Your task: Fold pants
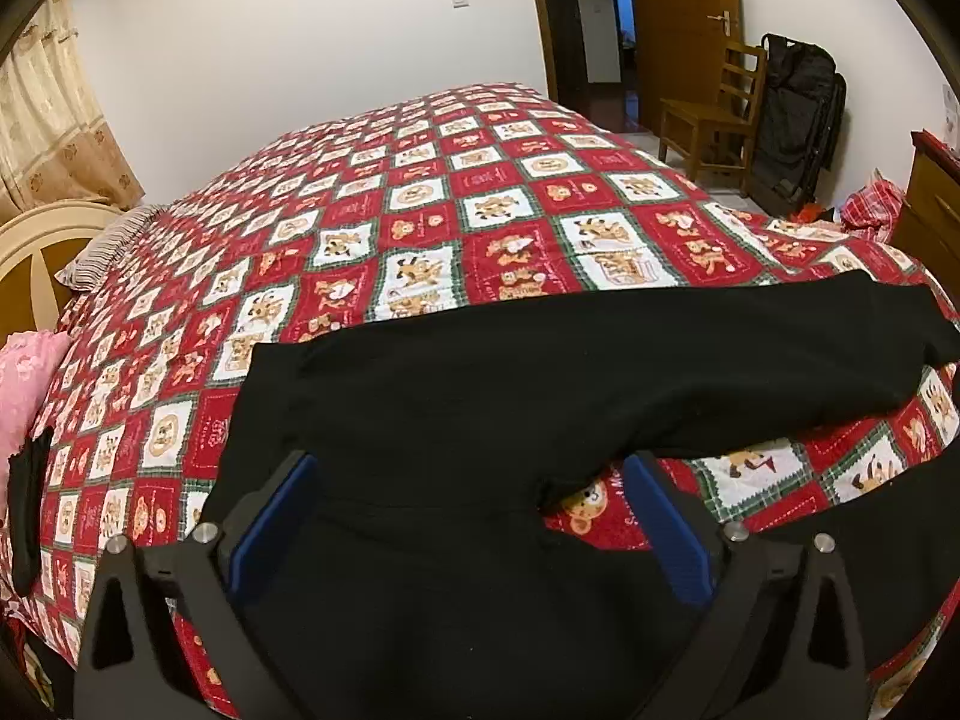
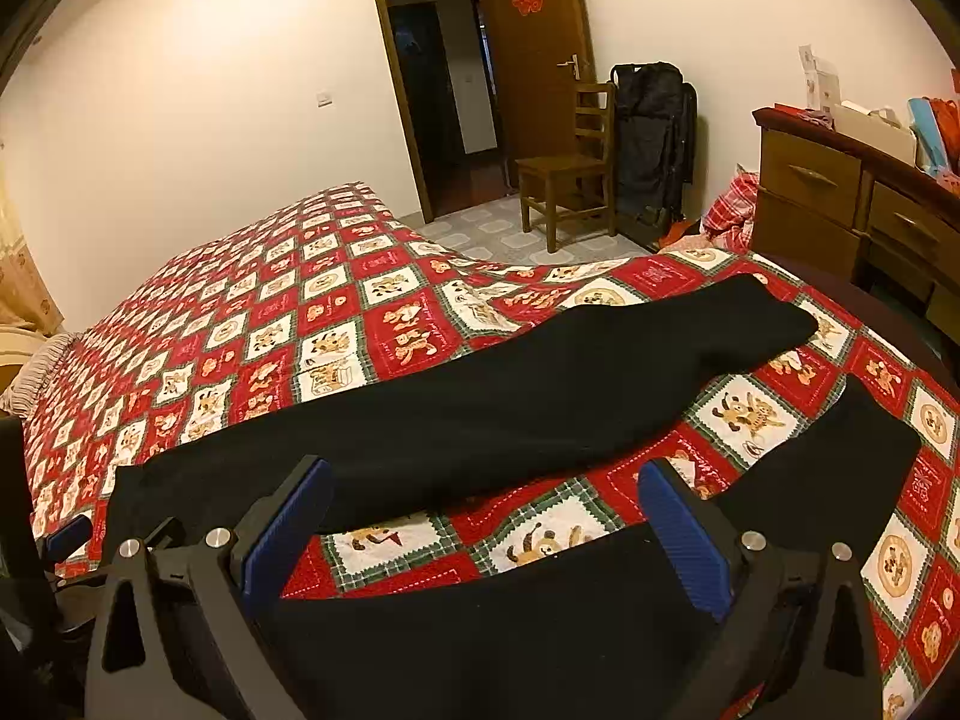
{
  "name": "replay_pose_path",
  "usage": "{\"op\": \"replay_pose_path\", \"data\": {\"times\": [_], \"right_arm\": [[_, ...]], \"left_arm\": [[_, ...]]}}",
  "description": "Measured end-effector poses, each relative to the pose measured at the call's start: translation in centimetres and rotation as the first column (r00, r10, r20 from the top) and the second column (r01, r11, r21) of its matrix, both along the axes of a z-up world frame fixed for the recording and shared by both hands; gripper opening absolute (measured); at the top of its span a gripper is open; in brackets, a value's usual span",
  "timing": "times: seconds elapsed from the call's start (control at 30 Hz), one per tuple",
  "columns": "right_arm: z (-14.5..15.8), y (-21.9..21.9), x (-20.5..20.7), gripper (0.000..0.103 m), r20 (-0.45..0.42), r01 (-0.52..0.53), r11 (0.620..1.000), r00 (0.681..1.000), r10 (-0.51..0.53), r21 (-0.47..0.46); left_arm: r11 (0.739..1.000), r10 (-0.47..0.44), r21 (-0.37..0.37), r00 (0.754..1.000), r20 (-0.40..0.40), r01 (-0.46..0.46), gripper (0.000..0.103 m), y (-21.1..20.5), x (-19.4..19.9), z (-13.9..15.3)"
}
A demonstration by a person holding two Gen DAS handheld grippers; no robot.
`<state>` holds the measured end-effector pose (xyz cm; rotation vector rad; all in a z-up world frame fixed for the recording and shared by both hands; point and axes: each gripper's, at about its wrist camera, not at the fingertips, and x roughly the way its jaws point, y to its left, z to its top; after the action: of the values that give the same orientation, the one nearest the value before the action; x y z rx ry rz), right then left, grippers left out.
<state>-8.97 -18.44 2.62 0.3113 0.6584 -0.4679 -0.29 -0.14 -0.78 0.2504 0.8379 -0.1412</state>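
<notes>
white walls and an open wooden door [image 2: 534, 60] stand behind the bed [image 1: 420, 192], which wears a red quilt of bear squares. black pants [image 1: 480, 384] lie spread flat on the bed's near edge, waistband toward the headboard side, one leg reaching toward the wooden chair [image 2: 564, 174] (the other runs along the bed's near edge). my left gripper [image 1: 474, 528] hangs over the seat of the pants, spread wide and empty. my right gripper [image 2: 486, 534] hovers above the nearer leg, equally wide, clasping nothing.
</notes>
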Motion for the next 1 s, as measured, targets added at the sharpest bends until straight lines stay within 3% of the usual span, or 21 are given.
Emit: {"op": "replay_pose_path", "data": {"times": [0.23, 0.57, 1.0], "right_arm": [[0.04, -0.08, -0.1, 0.102, 0.001, 0.001, 1.0, 1.0, -0.001, 0.002], [0.2, -0.34, -0.14, 0.102, -0.003, 0.01, 1.0, 1.0, -0.01, 0.004], [0.22, -0.2, 0.02, 0.102, -0.004, 0.005, 1.0, 1.0, -0.005, -0.003]], "left_arm": [[1.0, -0.006, -0.007, 1.0, -0.001, 0.006, 0.102, -0.04, -0.06, 0.05], [0.996, -0.052, -0.076, 0.997, -0.053, 0.048, 0.102, -0.13, -0.09, -0.3], [0.998, -0.033, -0.052, 0.999, -0.01, 0.032, 0.102, -0.04, -0.33, 0.1]]}}
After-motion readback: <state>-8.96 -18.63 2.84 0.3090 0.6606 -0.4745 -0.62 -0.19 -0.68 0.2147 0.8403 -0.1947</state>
